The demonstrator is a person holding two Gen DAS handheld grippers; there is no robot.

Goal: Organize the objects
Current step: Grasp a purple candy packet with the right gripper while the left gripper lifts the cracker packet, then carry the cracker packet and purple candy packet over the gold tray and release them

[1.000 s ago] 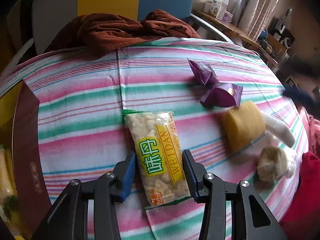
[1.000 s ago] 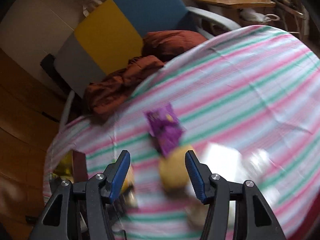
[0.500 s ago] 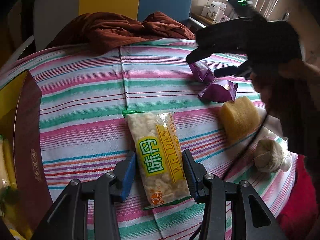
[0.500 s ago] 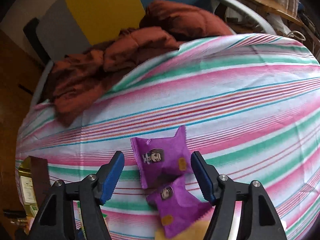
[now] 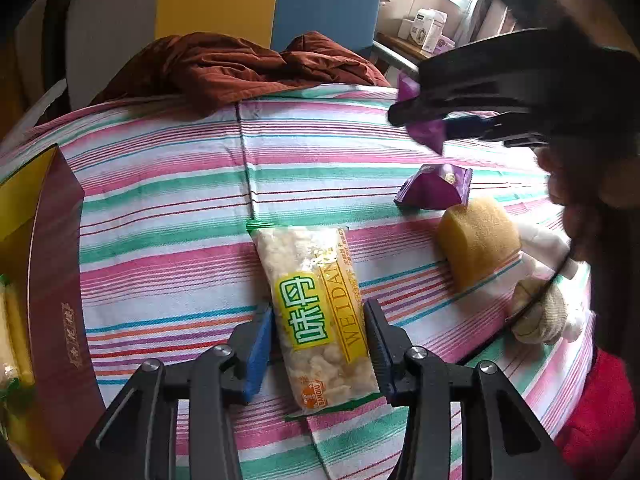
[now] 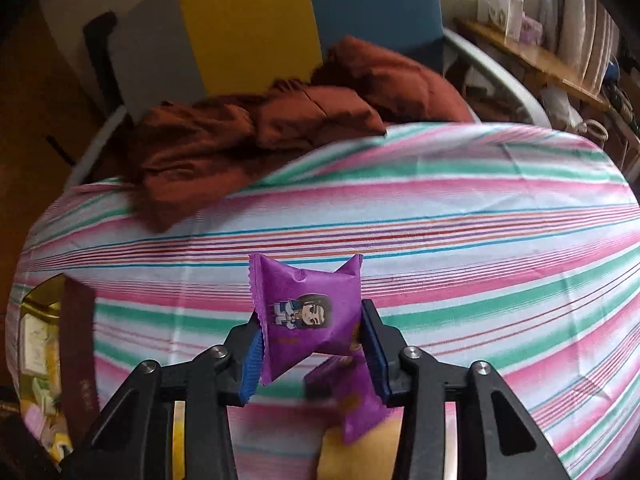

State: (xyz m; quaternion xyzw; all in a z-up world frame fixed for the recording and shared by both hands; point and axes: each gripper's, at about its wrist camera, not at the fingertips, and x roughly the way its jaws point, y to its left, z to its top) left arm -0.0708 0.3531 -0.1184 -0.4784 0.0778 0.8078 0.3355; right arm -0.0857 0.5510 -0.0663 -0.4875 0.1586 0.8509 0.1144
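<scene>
**Supervisor:** What did you have in the right gripper at that moment?

**Operator:** My right gripper (image 6: 312, 354) had just closed its jaws, and the blue pads were pinching a purple snack packet (image 6: 308, 314) by its sides. The packet was lifted clear of the striped tablecloth (image 6: 460, 240), its cartoon figure facing my camera. A second purple packet (image 5: 434, 190) lay on the cloth just below, touching the yellow sponge (image 5: 478, 240).

**Supervisor:** And the left?

**Operator:** My left gripper (image 5: 318, 350) was down at the cloth with the clear rice-cracker bag (image 5: 316, 312) between its fingers. The jaws stood narrowly apart, each pad right at the bag's edge. I could not tell whether they actually pressed on it; the bag lay flat on the cloth, lengthwise between the pads.

**Supervisor:** Anything else around it?

**Operator:** A dark red box (image 5: 52, 280) sat open at the left edge with yellow items inside. Beside the sponge I saw a white cloth (image 5: 548, 248) and a knitted glove (image 5: 540, 316). A rust-coloured blanket (image 5: 224, 68) was bunched at the far edge of the table, before a chair (image 5: 328, 4) with yellow and blue panels.
</scene>
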